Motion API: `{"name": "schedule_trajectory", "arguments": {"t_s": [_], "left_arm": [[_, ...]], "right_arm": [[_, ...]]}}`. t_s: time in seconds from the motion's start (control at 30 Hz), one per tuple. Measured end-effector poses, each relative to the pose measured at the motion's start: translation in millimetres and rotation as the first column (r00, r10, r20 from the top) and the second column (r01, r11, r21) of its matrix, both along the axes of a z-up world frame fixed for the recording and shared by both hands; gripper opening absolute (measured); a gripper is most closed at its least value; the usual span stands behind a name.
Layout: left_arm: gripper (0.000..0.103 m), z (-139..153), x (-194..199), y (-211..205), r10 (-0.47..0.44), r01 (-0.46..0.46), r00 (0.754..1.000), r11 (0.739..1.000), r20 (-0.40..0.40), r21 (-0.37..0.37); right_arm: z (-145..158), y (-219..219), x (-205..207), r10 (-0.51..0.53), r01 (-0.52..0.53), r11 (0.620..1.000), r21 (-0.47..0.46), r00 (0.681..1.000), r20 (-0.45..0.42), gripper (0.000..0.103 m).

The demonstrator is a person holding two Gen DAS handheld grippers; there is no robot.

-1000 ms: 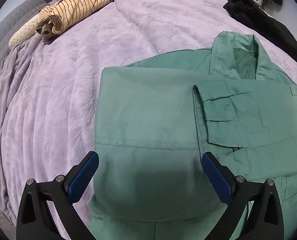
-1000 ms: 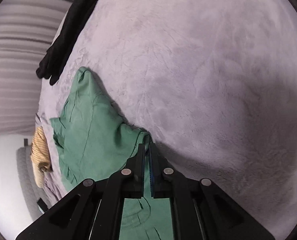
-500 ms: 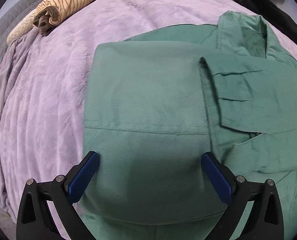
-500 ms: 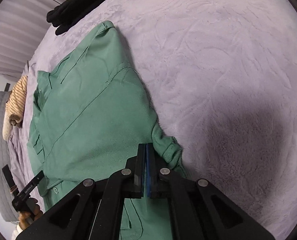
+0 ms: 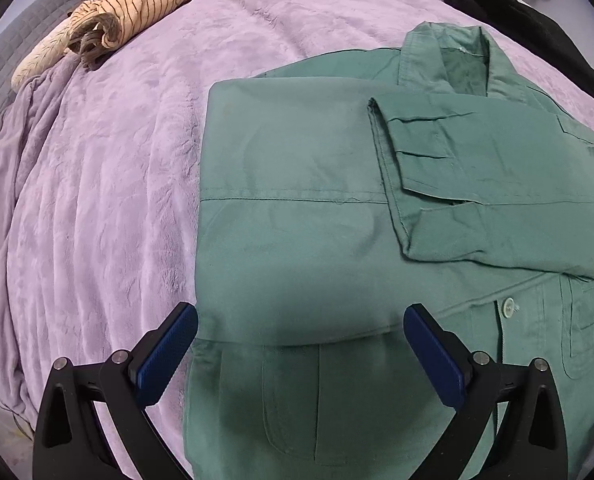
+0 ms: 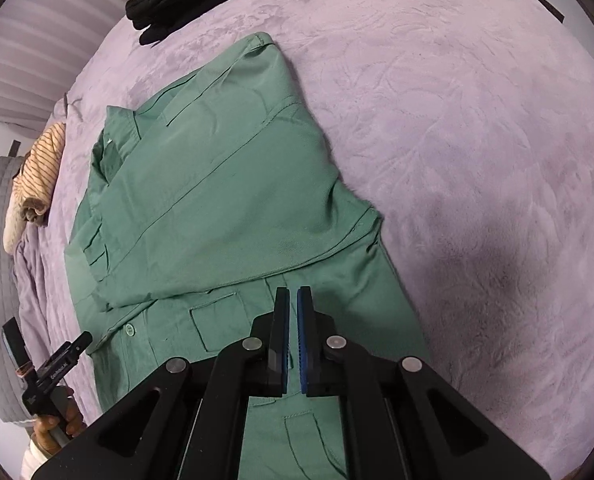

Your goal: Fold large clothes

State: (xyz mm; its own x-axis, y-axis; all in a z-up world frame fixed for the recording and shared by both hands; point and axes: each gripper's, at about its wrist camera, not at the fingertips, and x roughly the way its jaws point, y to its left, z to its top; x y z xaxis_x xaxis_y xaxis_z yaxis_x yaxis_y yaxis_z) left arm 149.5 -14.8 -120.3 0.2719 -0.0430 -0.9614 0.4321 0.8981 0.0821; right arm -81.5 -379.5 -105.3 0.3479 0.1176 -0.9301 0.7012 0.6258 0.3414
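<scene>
A green button-up jacket (image 5: 297, 200) lies front up on the lilac bed cover (image 5: 97, 160), collar (image 5: 457, 52) at the far end. Both sleeves are folded in across the chest, the right one on top with its cuff (image 5: 393, 152) near the middle. My left gripper (image 5: 300, 316) hovers open and wide over the jacket's lower left part, with nothing between its fingers. In the right wrist view the jacket (image 6: 225, 200) fills the middle. My right gripper (image 6: 293, 292) is shut and empty just above the hem area. The left gripper (image 6: 57, 364) shows at the lower left, held by a hand (image 6: 53, 420).
A rolled beige striped garment (image 5: 137, 12) lies at the far left of the bed by a grey quilted headboard (image 5: 13, 60). A black garment (image 5: 517, 20) lies at the far right. Bare bed cover (image 6: 477, 160) spreads to the right of the jacket.
The right gripper carried the sleeve over the jacket, let it go and pulled back toward the hem. The sleeve now lies flat across the chest. The left gripper shifted slightly, still open.
</scene>
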Motion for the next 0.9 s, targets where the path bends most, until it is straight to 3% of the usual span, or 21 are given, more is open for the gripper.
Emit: {"name": "schedule_trajectory", "arguments": {"t_s": [0.27,0.3,0.37,0.4,0.67,0.8,0.9], "left_arm": [[0.103,16.7,-10.6,11.4,0.022,-0.022,1.0,0.999,-0.019,-0.03],[0.103,18.4,-11.3,12.8,0.028,-0.029,0.999,0.999,-0.015,-0.03],[0.103,22.1,-12.7,16.7,0.043,-0.043,0.999,0.998,-0.02,-0.037],[0.103,23.8,-13.1,17.9,0.05,-0.051,0.998,0.998,-0.025,-0.042],[0.103,36.0,-18.6,24.1,0.051,-0.052,0.998,0.998,-0.032,-0.043],[0.103,42.5,-23.6,24.1,0.037,-0.039,0.998,0.998,-0.041,-0.041],[0.103,46.0,-27.0,22.9,0.029,-0.031,0.999,0.999,-0.043,-0.036]], "right_arm": [[14.0,23.9,7.2,0.044,-0.044,0.999,-0.005,0.999,-0.018,0.005],[15.6,25.8,7.8,0.047,-0.047,0.999,-0.007,0.999,-0.02,0.01],[19.6,29.2,8.5,0.046,-0.046,0.999,-0.014,0.999,-0.023,0.038],[22.5,31.2,8.8,0.047,-0.048,0.999,-0.024,0.999,-0.022,0.059],[37.6,45.8,18.2,0.095,-0.096,0.994,-0.056,0.995,-0.016,0.063],[47.0,50.6,23.2,0.111,-0.111,0.991,-0.075,0.994,0.002,0.081],[56.3,56.6,27.3,0.143,-0.142,0.983,-0.115,0.99,-0.002,0.083]]}}
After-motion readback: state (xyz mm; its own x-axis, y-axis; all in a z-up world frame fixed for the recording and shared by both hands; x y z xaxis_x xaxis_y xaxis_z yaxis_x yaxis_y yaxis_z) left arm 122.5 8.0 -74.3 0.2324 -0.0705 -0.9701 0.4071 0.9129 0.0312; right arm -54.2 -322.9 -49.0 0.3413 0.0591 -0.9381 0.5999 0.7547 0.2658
